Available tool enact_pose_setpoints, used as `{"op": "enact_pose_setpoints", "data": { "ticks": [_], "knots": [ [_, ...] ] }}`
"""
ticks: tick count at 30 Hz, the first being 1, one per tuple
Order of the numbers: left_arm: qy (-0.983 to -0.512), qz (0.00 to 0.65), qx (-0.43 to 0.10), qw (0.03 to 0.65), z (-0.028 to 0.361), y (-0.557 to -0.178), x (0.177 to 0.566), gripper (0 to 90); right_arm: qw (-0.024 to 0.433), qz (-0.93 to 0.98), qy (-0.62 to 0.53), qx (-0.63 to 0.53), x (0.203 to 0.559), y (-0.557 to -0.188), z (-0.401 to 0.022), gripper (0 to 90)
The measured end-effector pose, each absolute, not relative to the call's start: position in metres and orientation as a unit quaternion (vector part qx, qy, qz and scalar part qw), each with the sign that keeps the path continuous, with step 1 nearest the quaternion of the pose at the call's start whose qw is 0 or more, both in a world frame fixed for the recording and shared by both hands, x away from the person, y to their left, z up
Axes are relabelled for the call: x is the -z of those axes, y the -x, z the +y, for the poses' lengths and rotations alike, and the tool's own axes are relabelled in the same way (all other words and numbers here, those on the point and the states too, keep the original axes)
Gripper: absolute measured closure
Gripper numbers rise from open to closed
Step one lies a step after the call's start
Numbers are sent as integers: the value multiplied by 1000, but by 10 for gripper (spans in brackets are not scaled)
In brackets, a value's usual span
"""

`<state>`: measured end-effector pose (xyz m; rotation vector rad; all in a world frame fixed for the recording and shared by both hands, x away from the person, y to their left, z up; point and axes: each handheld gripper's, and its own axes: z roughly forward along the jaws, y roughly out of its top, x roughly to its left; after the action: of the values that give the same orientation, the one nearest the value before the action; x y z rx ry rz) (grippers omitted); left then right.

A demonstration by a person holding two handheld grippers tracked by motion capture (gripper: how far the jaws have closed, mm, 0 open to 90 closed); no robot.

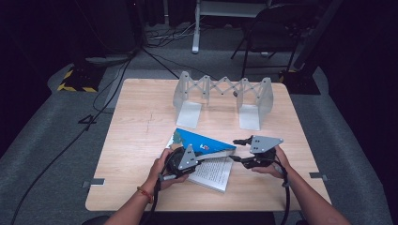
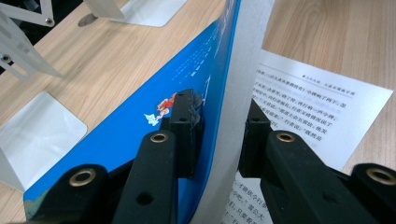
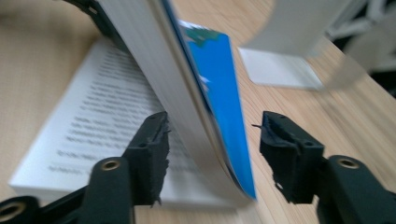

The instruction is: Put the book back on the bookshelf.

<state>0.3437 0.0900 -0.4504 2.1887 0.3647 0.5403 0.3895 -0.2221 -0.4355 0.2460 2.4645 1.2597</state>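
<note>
Where left hand-held gripper (image 2: 217,135) clamps: book (image 2: 140,126).

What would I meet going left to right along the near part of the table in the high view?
Left gripper → book → right gripper.

The raised blue cover (image 1: 206,142) of the open book (image 1: 213,172) blocks the gap between both grippers, while bare table (image 1: 141,136) lies open before the folding rack (image 1: 223,93).
</note>
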Motion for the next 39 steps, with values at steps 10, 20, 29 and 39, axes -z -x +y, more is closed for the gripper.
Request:
{"op": "enact_pose_setpoints", "data": {
  "ticks": [10,20,29,39],
  "knots": [
    [-852,160,-193,460,105,-350,445,747,167,881,-182,-404,469,-422,-253,403],
    [-839,169,-179,486,116,-354,441,746,132,893,-168,-395,495,-424,-230,401],
    [-832,170,-180,496,118,-357,437,747,127,862,-171,-459,488,-416,-233,505],
    [-852,151,-200,460,93,-357,440,757,199,796,-187,-540,426,-420,-248,525]
  ]
}}
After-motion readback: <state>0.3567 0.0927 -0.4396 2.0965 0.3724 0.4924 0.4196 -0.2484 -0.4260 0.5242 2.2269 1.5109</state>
